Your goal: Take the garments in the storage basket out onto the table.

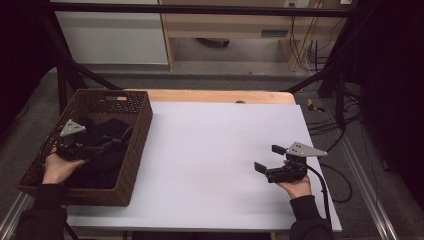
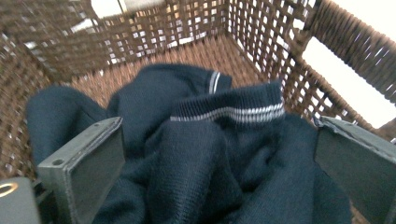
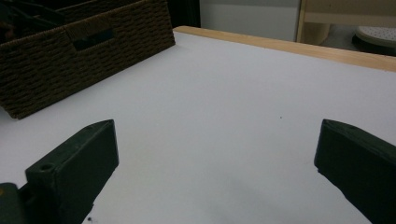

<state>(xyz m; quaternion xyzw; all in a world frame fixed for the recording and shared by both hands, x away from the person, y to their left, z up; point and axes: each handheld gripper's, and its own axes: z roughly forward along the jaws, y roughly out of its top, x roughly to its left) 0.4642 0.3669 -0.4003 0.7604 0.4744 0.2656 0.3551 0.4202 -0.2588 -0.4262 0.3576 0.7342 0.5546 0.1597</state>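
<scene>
Reaching into the brown basket (image 1: 137,135), the left claw (image 2: 217,158) is wide open with the dark sweater (image 2: 219,154) bunched between its jaws. The right claw (image 3: 217,158) hangs wide open over the table (image 3: 224,93), well apart from the basket.

My left gripper (image 1: 107,142) blends into the dark sweater (image 2: 219,154); basket (image 2: 280,60) weave blurs, and my fingers (image 2: 86,158) run off-frame.

White table top (image 1: 210,150) with wood edge (image 1: 220,96) at far side. Grey floor (image 1: 225,80) beyond. White cabinet (image 1: 112,35) back left, light wood shelf (image 1: 225,30) beside it. Cables (image 1: 305,50) hanging back right. Black frame bars (image 1: 200,9) overhead and at sides. Dim corners.
</scene>
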